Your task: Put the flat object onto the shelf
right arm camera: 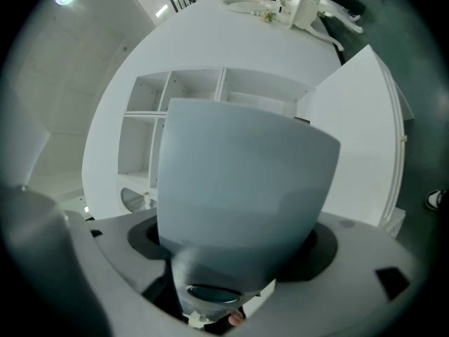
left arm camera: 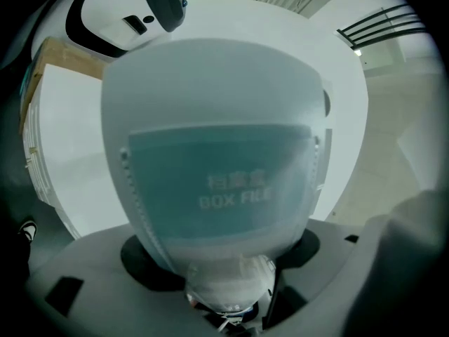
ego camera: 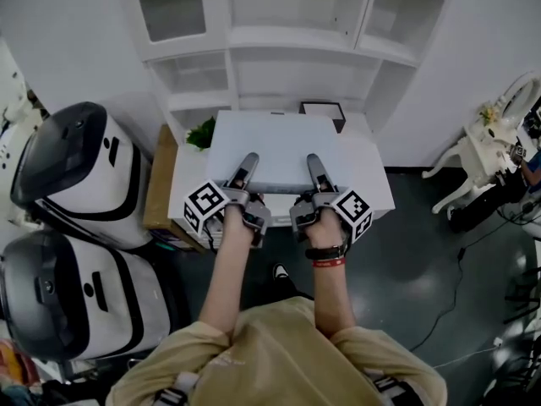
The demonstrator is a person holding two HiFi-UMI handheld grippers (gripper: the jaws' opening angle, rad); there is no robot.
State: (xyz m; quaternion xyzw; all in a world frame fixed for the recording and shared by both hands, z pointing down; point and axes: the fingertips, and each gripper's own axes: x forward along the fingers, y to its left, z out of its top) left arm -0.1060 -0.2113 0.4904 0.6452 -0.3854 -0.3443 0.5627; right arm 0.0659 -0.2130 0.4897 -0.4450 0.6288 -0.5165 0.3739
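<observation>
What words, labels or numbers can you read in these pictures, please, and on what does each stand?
"BOX FILE": on the flat pale grey plastic box file, in the left gripper view.
Line of characters above it: too blurred to read.
The black-and-white square markers carry patterns only, no words.

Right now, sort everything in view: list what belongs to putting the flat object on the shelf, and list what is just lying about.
Belongs to the job:
box file, clamped at its near edge by the left gripper and right gripper
shelf unit ahead

Just lying about:
plant
dark box
brown cardboard
white machines
</observation>
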